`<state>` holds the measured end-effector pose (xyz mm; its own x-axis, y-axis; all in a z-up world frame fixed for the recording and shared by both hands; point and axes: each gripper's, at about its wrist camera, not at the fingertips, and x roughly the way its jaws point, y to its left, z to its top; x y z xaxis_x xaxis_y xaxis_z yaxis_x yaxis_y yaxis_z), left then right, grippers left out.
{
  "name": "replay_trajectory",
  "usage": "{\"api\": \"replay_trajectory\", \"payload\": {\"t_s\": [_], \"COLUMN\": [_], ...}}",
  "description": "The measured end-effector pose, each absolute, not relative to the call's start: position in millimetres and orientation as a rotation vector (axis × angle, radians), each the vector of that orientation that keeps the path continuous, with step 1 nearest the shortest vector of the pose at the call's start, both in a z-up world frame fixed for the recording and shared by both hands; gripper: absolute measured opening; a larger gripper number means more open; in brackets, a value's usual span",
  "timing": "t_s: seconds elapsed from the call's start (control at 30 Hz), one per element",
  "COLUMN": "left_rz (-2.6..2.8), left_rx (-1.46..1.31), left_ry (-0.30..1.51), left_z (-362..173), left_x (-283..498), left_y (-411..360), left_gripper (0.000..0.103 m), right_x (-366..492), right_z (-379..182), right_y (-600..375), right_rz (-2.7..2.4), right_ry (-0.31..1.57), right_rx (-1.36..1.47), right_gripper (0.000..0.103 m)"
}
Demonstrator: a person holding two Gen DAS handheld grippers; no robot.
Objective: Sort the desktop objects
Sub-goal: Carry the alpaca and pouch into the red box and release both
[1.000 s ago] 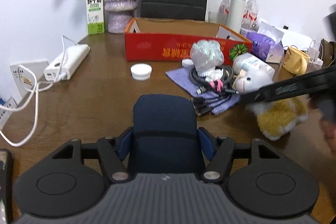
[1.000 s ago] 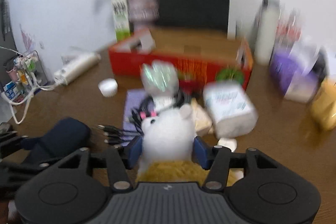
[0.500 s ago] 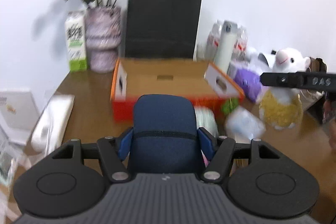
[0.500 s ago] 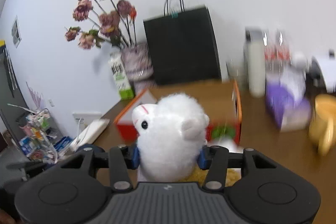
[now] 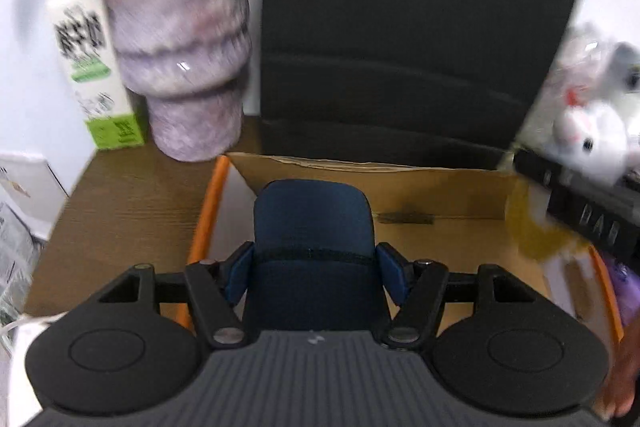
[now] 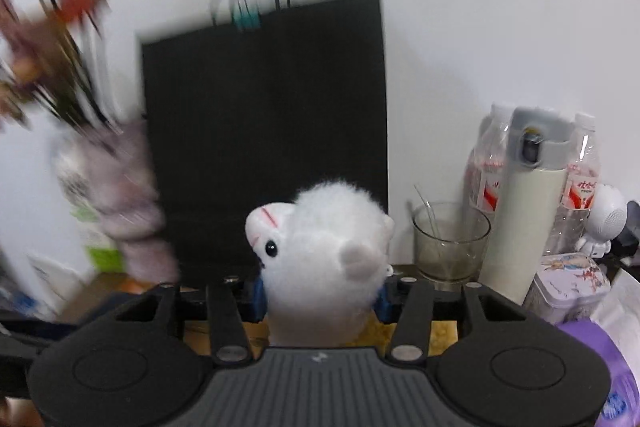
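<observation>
**Now both loads hang over the box: let them go low and gently**

Now the step in hand looks like a drop-off into the open cardboard box with orange outer walls (image 5: 400, 187), which sits on the brown wood-grain table (image 5: 120, 211) towards its back edge, in front of the tall matte black paper bag (image 5: 420, 27). The box walls are thin card with a raw, slightly ragged top edge, so I would lower each load below that rim before letting go rather than drop it from above.

The left tool (image 5: 316, 269) is clamped on the dark blue soft pouch with rounded top (image 5: 314, 227), pads pressed on both its sides; the pouch hangs over the left half of the box's plain brown floor. Its fabric looks smooth and yielding, likely to flop flat once released.

The right tool (image 6: 320, 293) grips the fluffy white plush animal with yellow body (image 6: 320, 251), squeezed at the neck; its jaws have just been closing on it. In the left view it hovers at the box's right end. Plush springs back, so release it clear of the wall.

The mottled lilac ceramic vase (image 5: 180, 39) stands just beside the box's back left corner; keep the left tool off it.
</observation>
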<state>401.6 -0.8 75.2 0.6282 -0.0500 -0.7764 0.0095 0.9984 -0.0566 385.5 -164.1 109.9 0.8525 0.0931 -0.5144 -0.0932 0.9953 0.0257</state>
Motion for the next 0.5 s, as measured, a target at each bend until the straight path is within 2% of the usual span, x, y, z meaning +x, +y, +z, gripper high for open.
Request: {"api": "replay_trajectory", "payload": {"t_s": [0.27,0.37,0.43,0.5], "left_rz": [-0.020,-0.029,-0.027,-0.025], "left_rx": [0.009,0.002,-0.027,-0.033], "left_ry": [0.960,0.958,0.945,0.926], "left_z": [44.0,47.3,57.5,71.9], "left_x": [432.7,431.1,427.5,422.1], "left_y": [-5.5,-3.6,1.5,4.8], "left_gripper": [0.068,0.078,0.079,0.085], "right_x": [427.6,433.1,432.8,428.8], "right_z": [57.9,54.8,60.2,70.2], "right_y": [-151.6,-159.1,-161.3,-164.1], "right_rz": [0.081,0.064,0.048,0.043], "right_ry": [0.687,0.720,0.740,0.750], "right_rx": [-0.067,-0.019,-0.027,-0.028], "right_gripper": [0.048,0.057,0.076,0.085]}}
